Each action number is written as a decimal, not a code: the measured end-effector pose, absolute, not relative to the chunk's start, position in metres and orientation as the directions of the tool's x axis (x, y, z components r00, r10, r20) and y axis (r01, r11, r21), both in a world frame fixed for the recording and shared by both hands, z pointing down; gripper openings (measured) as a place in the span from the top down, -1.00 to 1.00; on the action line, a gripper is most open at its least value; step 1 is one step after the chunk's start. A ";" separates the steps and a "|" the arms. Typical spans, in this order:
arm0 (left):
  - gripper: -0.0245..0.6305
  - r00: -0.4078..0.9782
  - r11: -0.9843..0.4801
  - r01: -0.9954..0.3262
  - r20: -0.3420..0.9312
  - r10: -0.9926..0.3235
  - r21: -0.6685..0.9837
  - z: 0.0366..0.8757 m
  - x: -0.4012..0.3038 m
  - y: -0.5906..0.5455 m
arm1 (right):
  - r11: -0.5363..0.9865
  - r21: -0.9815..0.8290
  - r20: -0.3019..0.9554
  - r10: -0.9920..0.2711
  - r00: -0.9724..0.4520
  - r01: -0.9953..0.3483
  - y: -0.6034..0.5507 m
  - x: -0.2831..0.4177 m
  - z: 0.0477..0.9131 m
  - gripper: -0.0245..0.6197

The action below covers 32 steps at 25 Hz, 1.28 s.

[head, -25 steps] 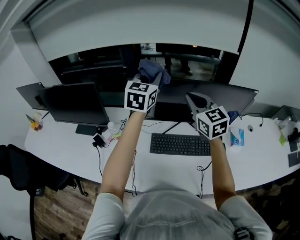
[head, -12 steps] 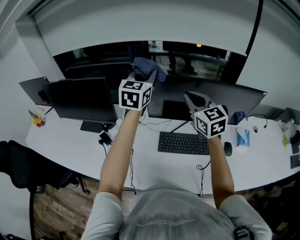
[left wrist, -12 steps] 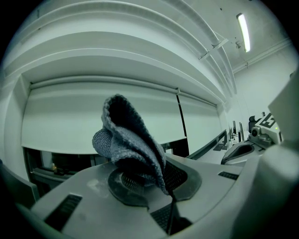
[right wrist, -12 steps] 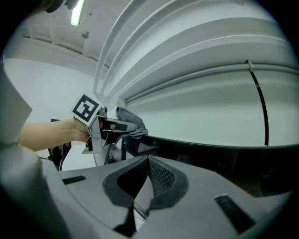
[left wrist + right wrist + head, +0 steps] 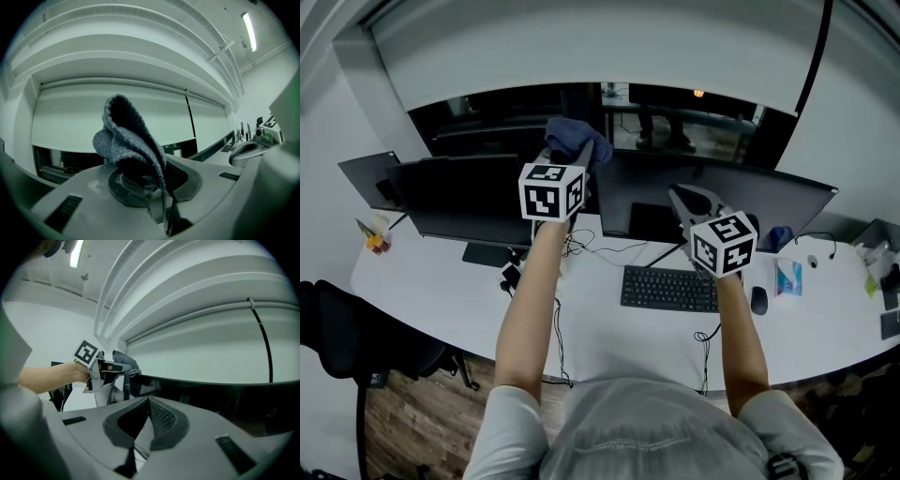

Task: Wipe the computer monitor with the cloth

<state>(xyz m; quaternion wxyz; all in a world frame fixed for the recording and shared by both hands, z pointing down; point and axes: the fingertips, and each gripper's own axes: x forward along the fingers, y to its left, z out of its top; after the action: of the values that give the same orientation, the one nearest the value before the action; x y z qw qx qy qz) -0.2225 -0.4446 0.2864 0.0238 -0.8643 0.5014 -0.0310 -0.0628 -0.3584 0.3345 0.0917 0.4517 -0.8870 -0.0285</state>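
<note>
A person stands at a long white desk, a handheld gripper in each hand. The left gripper pinches a soft, knitted blue-grey cloth, which bunches up in loose folds above its pressed jaws. The cloth is raised near the upper left corner of a wide, glossy black monitor; whether it touches the screen cannot be told. The right gripper hangs in front of that monitor with its jaws pressed together at the tips and nothing between them. Its ribbed pads are dark, set in smooth grey plastic. A second flat black monitor stands to the left. A black keyboard and a mouse lie on the desk. A pale roller blind covers the upper window behind. The floor is wood-patterned.
</note>
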 end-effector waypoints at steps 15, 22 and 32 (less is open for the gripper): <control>0.74 0.457 -0.474 -0.838 0.126 -0.880 -0.270 0.322 -0.247 -0.441 | 0.649 0.132 0.165 -0.760 -0.629 -0.749 -0.363 -0.088 0.345 0.91; 0.74 0.492 -0.515 -0.732 0.176 -0.853 -0.447 0.335 -0.216 -0.437 | 0.649 0.114 0.162 -0.759 -0.631 -0.752 -0.367 -0.083 0.348 0.92; 0.74 0.501 -0.566 -0.688 0.267 -0.823 -0.455 0.371 -0.210 -0.437 | 0.657 0.090 0.180 -0.750 -0.636 -0.749 -0.370 -0.082 0.367 0.92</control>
<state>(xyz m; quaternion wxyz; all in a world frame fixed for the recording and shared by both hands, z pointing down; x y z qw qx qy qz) -0.2096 -0.4370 0.3708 0.1459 -0.8538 0.4426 -0.2320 -0.0823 -0.3702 0.3668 0.1012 0.4143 -0.9045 -0.0033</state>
